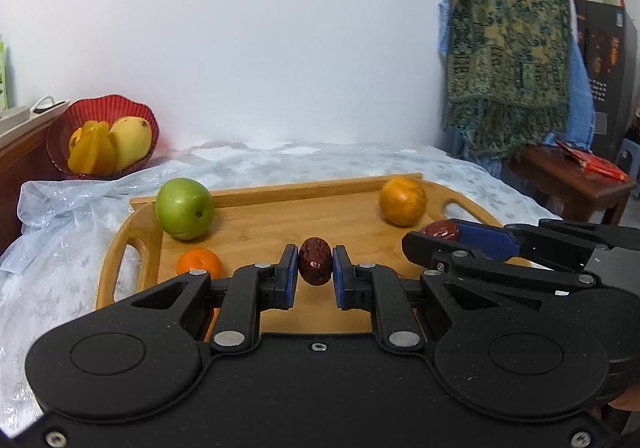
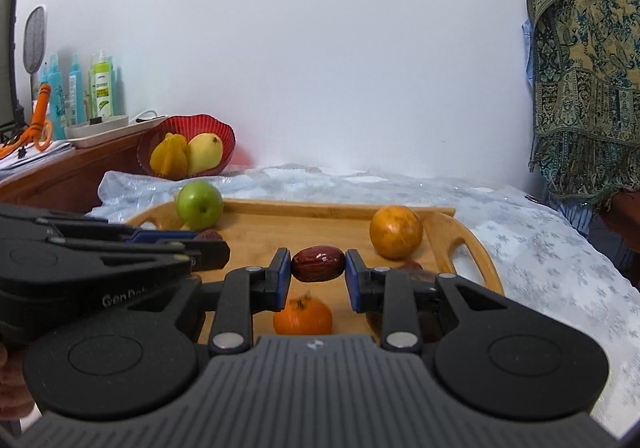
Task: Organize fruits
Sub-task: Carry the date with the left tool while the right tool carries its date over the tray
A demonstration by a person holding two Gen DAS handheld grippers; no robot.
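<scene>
My left gripper [image 1: 315,266] is shut on a dark red date [image 1: 315,260] and holds it over the wooden tray [image 1: 280,203]. My right gripper [image 2: 318,268] is shut on a second red date [image 2: 318,264], held sideways above the tray [image 2: 320,207]. On the tray lie a green apple [image 1: 185,207], a large orange [image 1: 403,200] and a small tangerine [image 1: 200,262]. In the right wrist view the apple [image 2: 199,205], the orange [image 2: 396,232] and a tangerine [image 2: 303,316] show too. Each gripper shows in the other's view, at the side.
A red bowl [image 1: 80,115] with a mango and a starfruit stands on the far left, by a wooden desk [image 2: 68,171] with bottles. The tray lies on a pale blue cloth [image 1: 320,159]. A patterned throw [image 1: 504,59] hangs at right over a wooden table [image 1: 572,179].
</scene>
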